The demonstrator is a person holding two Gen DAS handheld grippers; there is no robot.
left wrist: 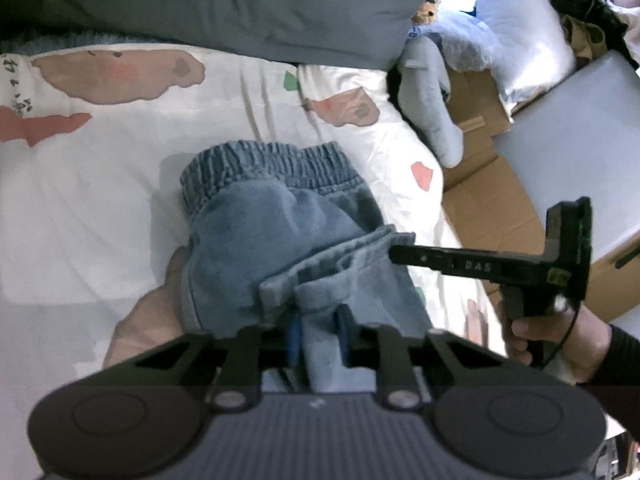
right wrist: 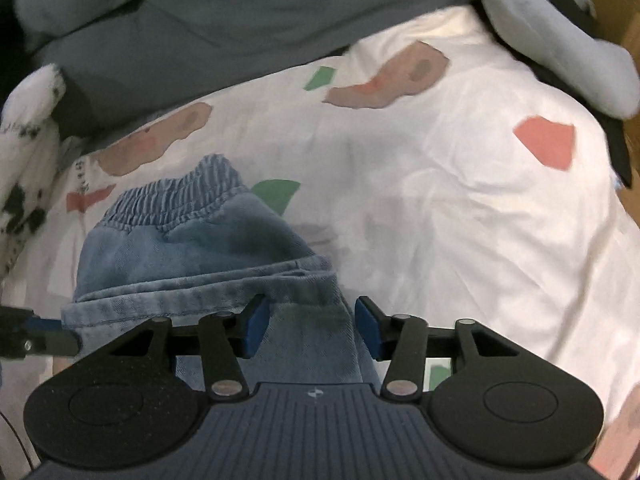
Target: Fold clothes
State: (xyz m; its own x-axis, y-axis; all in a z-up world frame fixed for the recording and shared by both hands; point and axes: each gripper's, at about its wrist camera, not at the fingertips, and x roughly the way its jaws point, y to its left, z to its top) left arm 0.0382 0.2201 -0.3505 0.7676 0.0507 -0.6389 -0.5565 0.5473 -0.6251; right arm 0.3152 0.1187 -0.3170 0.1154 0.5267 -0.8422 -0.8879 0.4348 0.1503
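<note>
Small pair of faded blue denim trousers with a gathered elastic waistband (left wrist: 276, 220), lying folded on a white bed sheet printed with pink, brown and green patches (left wrist: 100, 184), toward the sheet's right edge. Waistband pointing toward the grey pillow (left wrist: 240, 4) at the sheet's far edge; hemmed leg ends doubled back over the seat of the trousers.

Left gripper, black with blue pads (left wrist: 318, 330), low over the near end of the trousers, its jaws pressed close on a fold of denim running up between them.

Right gripper, black with blue pads (right wrist: 310, 326), over the near right part of the trousers, jaws spread with denim lying beneath and between them, pads apparently clear of the cloth. Seen from the left wrist view, one long black finger (left wrist: 448, 262) reaching in from the right to the doubled-back hem, a hand (left wrist: 552, 340) gripping the handle beside a dark sleeve.

Beyond the sheet's right edge, brown cardboard boxes (left wrist: 492, 200), a pale grey-blue soft toy (left wrist: 432, 108) drooping over the corner. At the sheet's left edge in the right wrist view, white fluffy fabric with black spots (right wrist: 28, 152).
</note>
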